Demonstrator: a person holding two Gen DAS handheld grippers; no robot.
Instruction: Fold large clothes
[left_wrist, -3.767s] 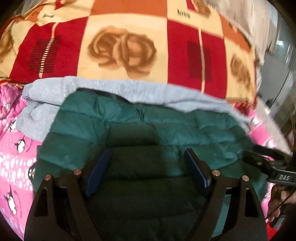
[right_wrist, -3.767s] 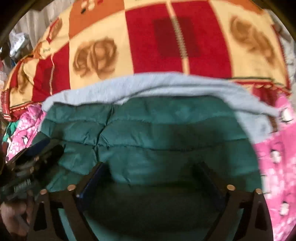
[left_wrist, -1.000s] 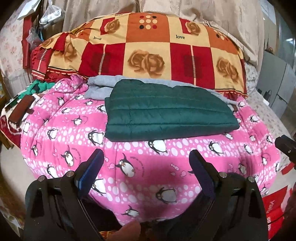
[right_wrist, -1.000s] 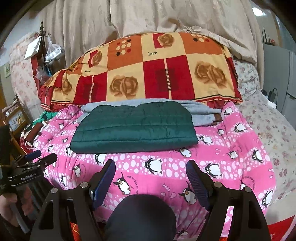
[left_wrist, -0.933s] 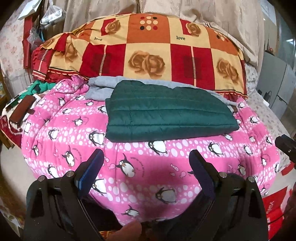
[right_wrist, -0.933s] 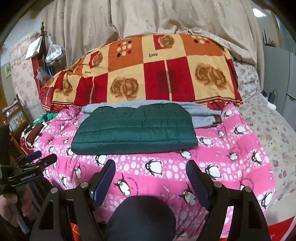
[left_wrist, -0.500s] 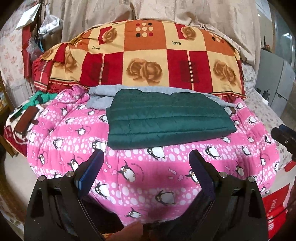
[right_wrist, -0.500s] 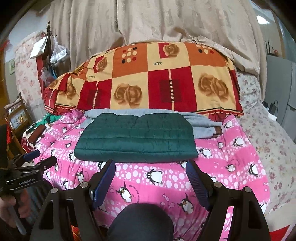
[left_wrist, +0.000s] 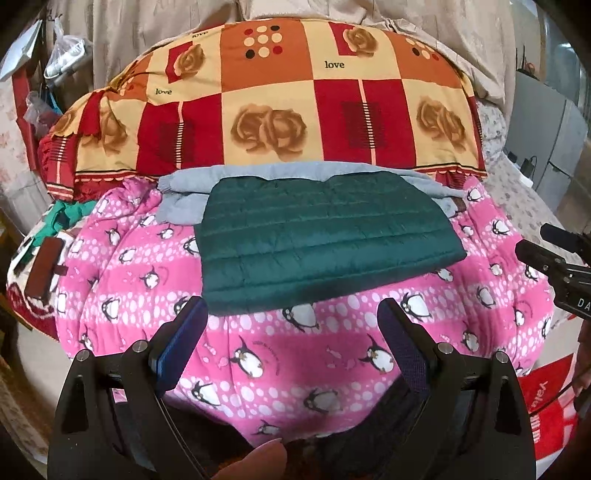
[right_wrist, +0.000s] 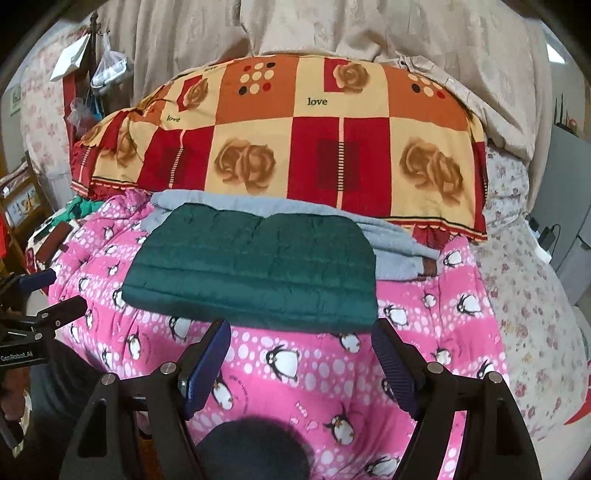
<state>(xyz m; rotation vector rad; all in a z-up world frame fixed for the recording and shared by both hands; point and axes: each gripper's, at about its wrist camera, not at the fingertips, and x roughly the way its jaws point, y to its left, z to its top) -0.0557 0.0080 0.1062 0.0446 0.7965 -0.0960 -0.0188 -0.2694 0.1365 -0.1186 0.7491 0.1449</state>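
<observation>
A dark green quilted jacket (left_wrist: 317, 236) lies folded into a flat rectangle on the pink penguin quilt (left_wrist: 295, 354); it also shows in the right wrist view (right_wrist: 255, 269). It rests partly on a folded grey garment (left_wrist: 184, 199), seen too in the right wrist view (right_wrist: 399, 247). My left gripper (left_wrist: 291, 332) is open and empty, held back from the jacket's near edge. My right gripper (right_wrist: 301, 350) is open and empty, also short of the jacket. Each gripper shows at the side of the other's view.
A big red, orange and cream rose-patterned quilt (left_wrist: 280, 110) is piled behind the clothes. Beige curtain (right_wrist: 332, 33) hangs at the back. Green and red clutter (left_wrist: 48, 243) lies at the left. A floral bedsheet (right_wrist: 532, 295) and grey appliance (left_wrist: 546, 140) are at the right.
Both grippers have let go of the jacket and pulled well back from it. Over the last second both views have risen and drawn back slightly. The jacket has stayed folded and still.
</observation>
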